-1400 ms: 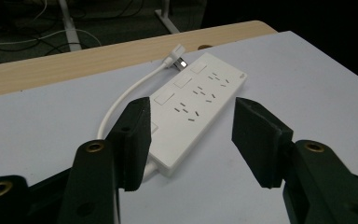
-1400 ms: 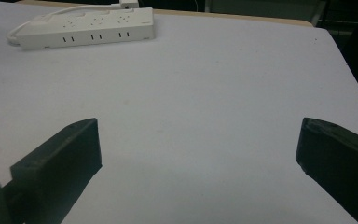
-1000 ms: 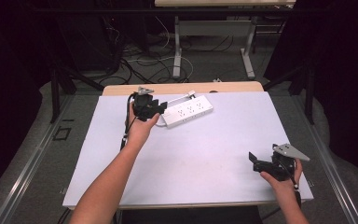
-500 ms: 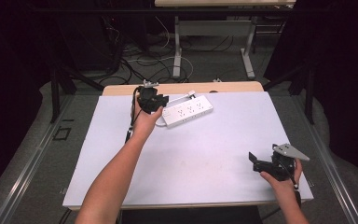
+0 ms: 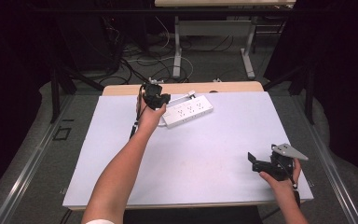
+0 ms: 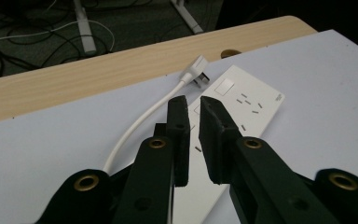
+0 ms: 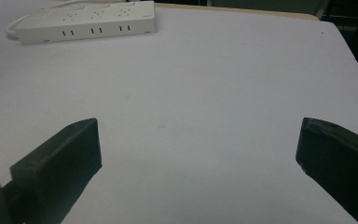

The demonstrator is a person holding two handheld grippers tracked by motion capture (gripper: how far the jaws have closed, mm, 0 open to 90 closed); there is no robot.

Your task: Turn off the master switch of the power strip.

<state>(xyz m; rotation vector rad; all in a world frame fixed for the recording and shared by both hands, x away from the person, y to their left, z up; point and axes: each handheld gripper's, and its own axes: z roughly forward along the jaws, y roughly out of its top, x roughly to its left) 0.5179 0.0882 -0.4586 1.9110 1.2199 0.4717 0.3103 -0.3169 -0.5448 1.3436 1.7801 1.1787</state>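
Since a second ago, my left gripper [image 5: 161, 99] has slid along the far edge of the mat toward the white power strip [image 5: 188, 111], and its jaws have just been closing; they now stand nearly together with only a thin slit between them, clenched on nothing. My left forearm stretches long across the white mat [image 5: 214, 154] from the near edge, wrist bent so the tool points at the strip's near end. In the left gripper view the jaw tips [image 6: 195, 133] hover over the strip's end [image 6: 242, 105], with its white cable [image 6: 135, 128] curving off to their left and the plug [image 6: 196, 73] lying just beyond them by the wooden table edge [image 6: 74, 84]. I cannot tell whether the tips touch the strip's surface.

My right gripper [image 5: 256, 164] has not shifted: the hand rests at the mat's near right corner, tool level and pointing left, jaws spread wide and empty. From its own view the strip [image 7: 86, 21] lies well apart, far ahead and to the left of the open jaws, with bare mat between.
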